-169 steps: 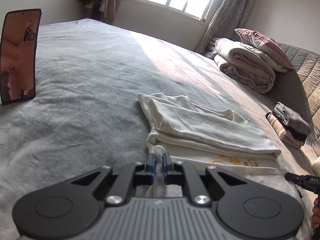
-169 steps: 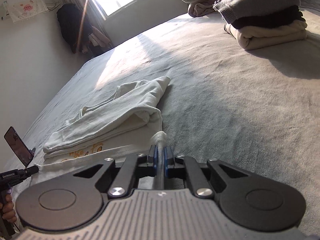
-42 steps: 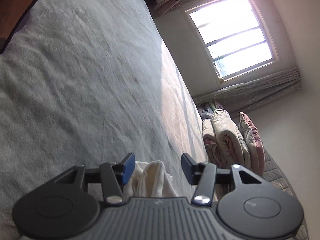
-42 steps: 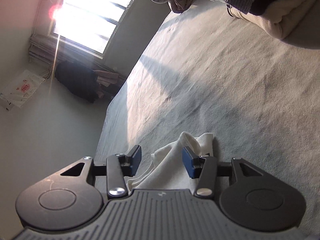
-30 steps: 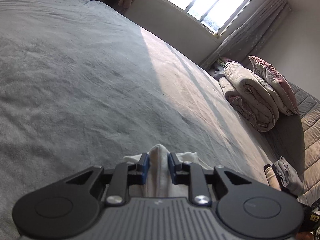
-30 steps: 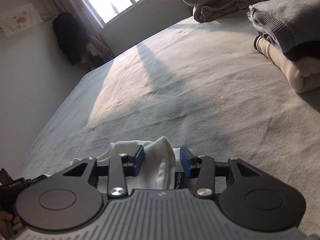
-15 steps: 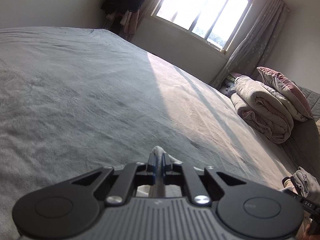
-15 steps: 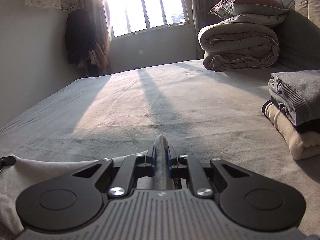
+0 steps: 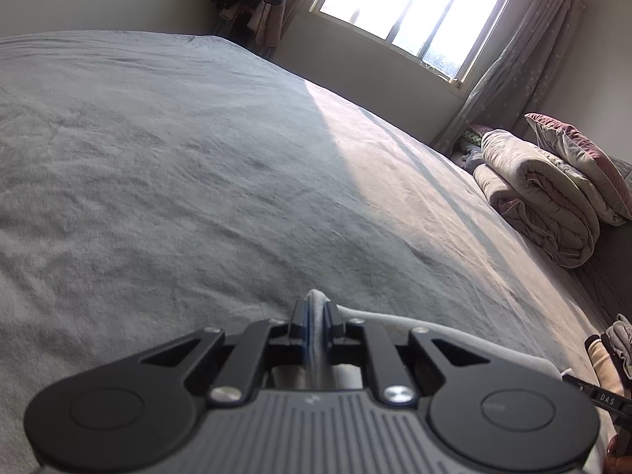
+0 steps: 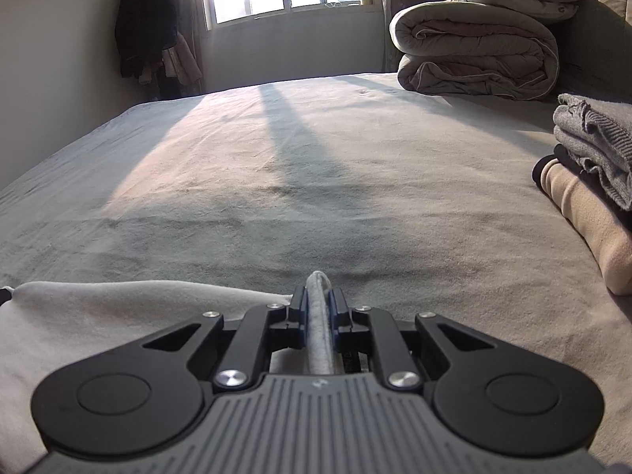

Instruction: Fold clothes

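A: Cloth is pinched in both tools. Between the blue pads of the left gripper [image 9: 315, 318] a thin fold of the cream-white cotton garment [image 9: 454, 331] is seen, though the jaws are easing apart at this moment. The right gripper [image 10: 319, 310] is clamped narrowly on a rolled edge of the same garment [image 10: 118, 308].

B: And where is the garment placed?

A: It is spread low across the near part of the grey plush bedspread [image 9: 197, 158], its far edge stretched from one gripper to the other. A pale flat panel is visible to the left of the right gripper, lying on the bed.

B: Which step is judged to be in hand?

A: A fold is being laid down: the held edge appears to be lowered onto the bed. Whether the edge is fully settled cannot be told, since most of the garment is hidden beneath the tools.

B: What is called for next?

A: Probably both corners should be released together, level and aligned, so that the fold stays square. Afterwards the bundle would likely be carried toward the stack of folded grey, black and beige clothes [image 10: 592, 166] near the rolled pinkish-grey quilt [image 10: 474, 51].
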`<action>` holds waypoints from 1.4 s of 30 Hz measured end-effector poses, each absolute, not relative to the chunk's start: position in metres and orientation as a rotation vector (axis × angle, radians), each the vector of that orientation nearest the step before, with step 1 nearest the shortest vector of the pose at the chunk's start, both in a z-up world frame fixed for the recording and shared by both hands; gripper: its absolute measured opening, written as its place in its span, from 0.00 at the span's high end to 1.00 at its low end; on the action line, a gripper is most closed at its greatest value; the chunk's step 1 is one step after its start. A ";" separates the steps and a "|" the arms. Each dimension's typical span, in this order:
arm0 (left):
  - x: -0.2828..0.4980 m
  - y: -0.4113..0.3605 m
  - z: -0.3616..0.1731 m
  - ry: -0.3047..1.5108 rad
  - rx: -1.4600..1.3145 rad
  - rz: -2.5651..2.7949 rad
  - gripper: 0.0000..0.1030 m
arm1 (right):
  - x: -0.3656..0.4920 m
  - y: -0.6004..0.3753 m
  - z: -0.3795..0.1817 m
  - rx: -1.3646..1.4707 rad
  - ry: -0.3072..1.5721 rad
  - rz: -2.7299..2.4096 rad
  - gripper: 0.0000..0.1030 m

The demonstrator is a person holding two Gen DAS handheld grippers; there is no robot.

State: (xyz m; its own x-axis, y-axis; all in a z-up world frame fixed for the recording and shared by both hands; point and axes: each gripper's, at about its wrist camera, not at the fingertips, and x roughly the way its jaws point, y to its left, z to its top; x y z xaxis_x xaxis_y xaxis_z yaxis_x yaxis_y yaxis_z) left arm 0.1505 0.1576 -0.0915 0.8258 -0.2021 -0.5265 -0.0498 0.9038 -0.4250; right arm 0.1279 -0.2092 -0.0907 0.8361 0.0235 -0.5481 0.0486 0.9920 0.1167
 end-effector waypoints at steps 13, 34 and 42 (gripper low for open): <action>0.116 0.175 -0.033 0.841 -0.539 -0.002 0.56 | 0.080 -0.229 -0.034 0.297 0.675 -0.014 0.51; 0.031 0.193 -0.117 0.852 -1.331 -0.021 0.59 | 0.010 -0.241 -0.090 1.020 0.798 0.035 0.51; 0.024 0.180 -0.116 0.707 -1.393 0.104 0.73 | 0.017 -0.261 -0.109 1.267 0.647 -0.016 0.54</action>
State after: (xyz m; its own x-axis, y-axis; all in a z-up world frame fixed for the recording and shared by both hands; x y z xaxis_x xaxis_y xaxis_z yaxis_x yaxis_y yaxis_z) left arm 0.0238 0.1802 -0.1158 0.7929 -0.3329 -0.5104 -0.4663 0.2077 -0.8599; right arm 0.0173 -0.2613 -0.1090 0.8234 0.3345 -0.4585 0.3565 0.3237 0.8764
